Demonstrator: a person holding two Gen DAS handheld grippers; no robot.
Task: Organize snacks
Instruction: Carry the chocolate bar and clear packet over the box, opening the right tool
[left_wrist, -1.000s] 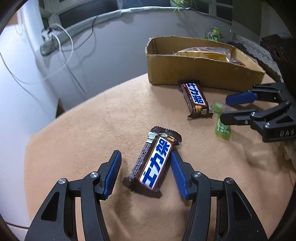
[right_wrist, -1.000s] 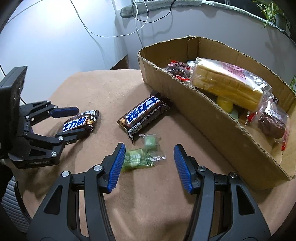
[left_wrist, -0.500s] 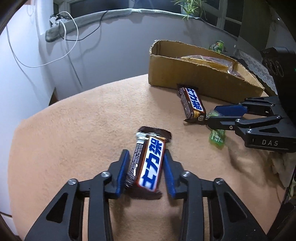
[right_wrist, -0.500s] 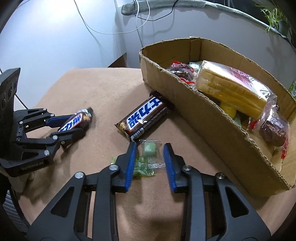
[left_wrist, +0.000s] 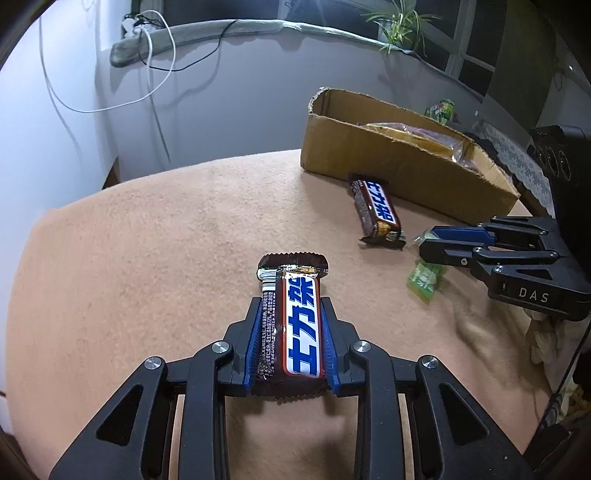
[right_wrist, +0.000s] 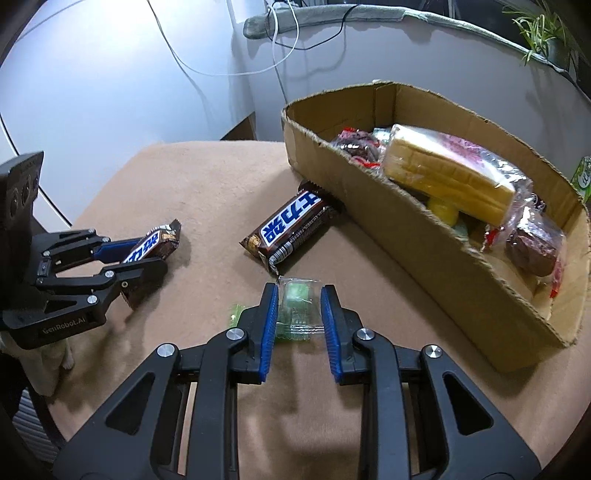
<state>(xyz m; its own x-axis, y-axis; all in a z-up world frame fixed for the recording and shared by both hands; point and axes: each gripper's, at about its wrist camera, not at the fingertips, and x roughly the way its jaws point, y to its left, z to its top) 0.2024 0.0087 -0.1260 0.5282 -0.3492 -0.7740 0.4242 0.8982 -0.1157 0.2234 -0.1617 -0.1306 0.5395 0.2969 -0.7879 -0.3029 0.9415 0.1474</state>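
The left gripper (left_wrist: 290, 343) has just been closing its jaws, and its blue pads now press both long sides of a chocolate bar (left_wrist: 295, 325) lying on the tan bench (left_wrist: 147, 258). The right gripper (right_wrist: 298, 317) has been closing too; its jaws stand narrow around a clear packet of green candy (right_wrist: 297, 306), pads at the wrapper's edges. A second chocolate bar (right_wrist: 291, 229) lies against the near wall of the cardboard box (right_wrist: 424, 243), which holds wrapped bread (right_wrist: 443, 177) and other snacks.

A lived-in home room. A tan cloth-covered table (left_wrist: 155, 258) stands low in frame. A potted plant (left_wrist: 397, 22) and loose cables (left_wrist: 155, 55) line the sill at top.
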